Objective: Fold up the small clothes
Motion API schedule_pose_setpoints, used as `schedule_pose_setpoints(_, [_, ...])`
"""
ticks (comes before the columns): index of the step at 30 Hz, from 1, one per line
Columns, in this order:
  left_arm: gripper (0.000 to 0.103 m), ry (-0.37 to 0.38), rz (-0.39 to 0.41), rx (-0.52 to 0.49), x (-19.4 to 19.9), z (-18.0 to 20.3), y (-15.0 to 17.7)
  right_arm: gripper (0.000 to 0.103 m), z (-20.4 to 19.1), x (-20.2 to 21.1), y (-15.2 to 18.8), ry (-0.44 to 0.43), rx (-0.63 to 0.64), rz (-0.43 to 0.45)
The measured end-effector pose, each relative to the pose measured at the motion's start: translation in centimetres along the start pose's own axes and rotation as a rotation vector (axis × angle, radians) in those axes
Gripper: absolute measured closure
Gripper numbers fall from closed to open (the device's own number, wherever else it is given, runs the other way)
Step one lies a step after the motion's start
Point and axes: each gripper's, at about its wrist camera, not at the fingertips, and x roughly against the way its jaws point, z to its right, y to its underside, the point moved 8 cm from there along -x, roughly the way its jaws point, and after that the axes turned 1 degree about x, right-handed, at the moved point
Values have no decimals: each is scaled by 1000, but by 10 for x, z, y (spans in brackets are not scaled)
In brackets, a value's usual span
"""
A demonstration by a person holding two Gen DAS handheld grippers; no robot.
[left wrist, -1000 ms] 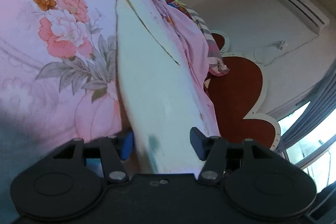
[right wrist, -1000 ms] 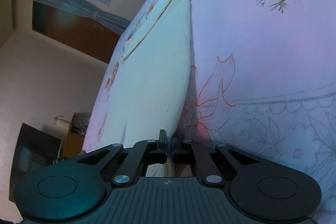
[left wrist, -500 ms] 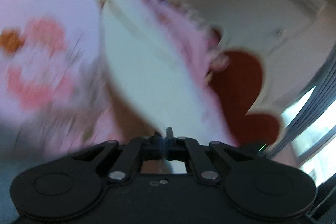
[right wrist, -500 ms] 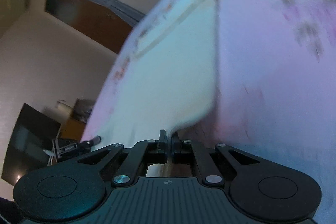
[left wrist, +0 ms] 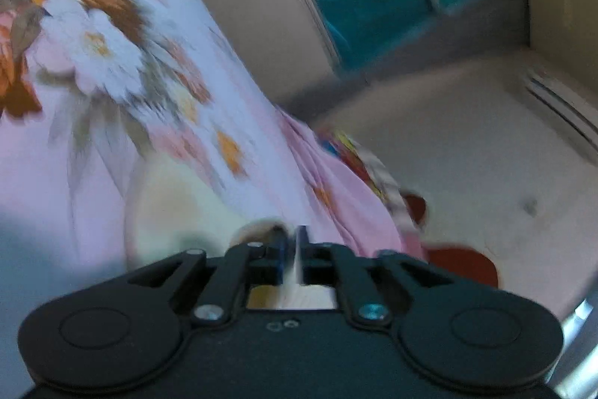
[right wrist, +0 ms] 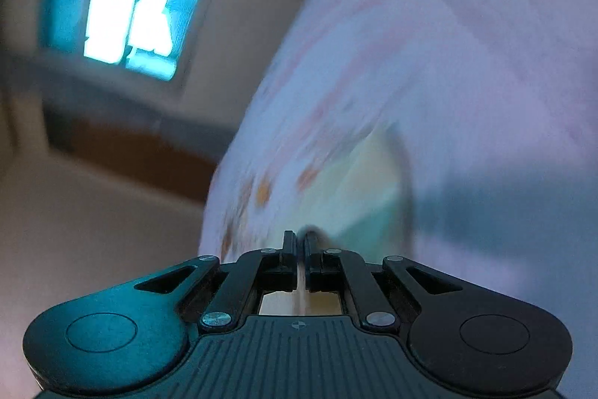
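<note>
1. Cream cloth, the small garment (left wrist: 175, 208), lies on the pink floral bedspread (left wrist: 104, 70), and an edge of it runs up into each gripper.
2. Left gripper (left wrist: 291, 242): its jaws are opening, a narrow gap between them with a sliver of pale fabric in it; through the blur I cannot tell whether the pads still press on it.
3. Right gripper (right wrist: 299, 242): jaws pressed nearly together, pinching the garment's edge (right wrist: 358, 197).
4. Both views are smeared, so the fold looks mid-swing. To do it well, I'd say carry both corners level and together, lay edge onto edge, and let go only once the cloth lies flat, or the left corner may drop early.
</note>
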Motion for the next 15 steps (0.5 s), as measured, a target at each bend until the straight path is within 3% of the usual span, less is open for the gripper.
schedule_pose_setpoints(1, [72,-118,22,42,-7,-16,-4,96,19,-8,-8,94,-30,15])
schedule_pose_setpoints(2, [71,-172,-12,84,-11,-26,-4,95,32,-8,-13,149,-43,33])
schedule_pose_setpoints(4, [70,-144,-62,-15,-5,-19,-1,95,32,6,-10,110,67,44])
schedule_pose_setpoints(6, [70,-184,-69,-232,7,-5,2,95,20,22,1,126,289,56])
schedule_pose_setpoints(8, [70,-238,-75,-357,10,-2,3,95,14,27,9,169,443,65])
schedule_pose_setpoints(12, [70,-238,-106,-403,-1,4,9,95,-5,14,16,157,518,97])
schedule_pose_setpoints(15, [70,-224,-146,-439,-15,6,12,95,-21,-9,23,168,581,69])
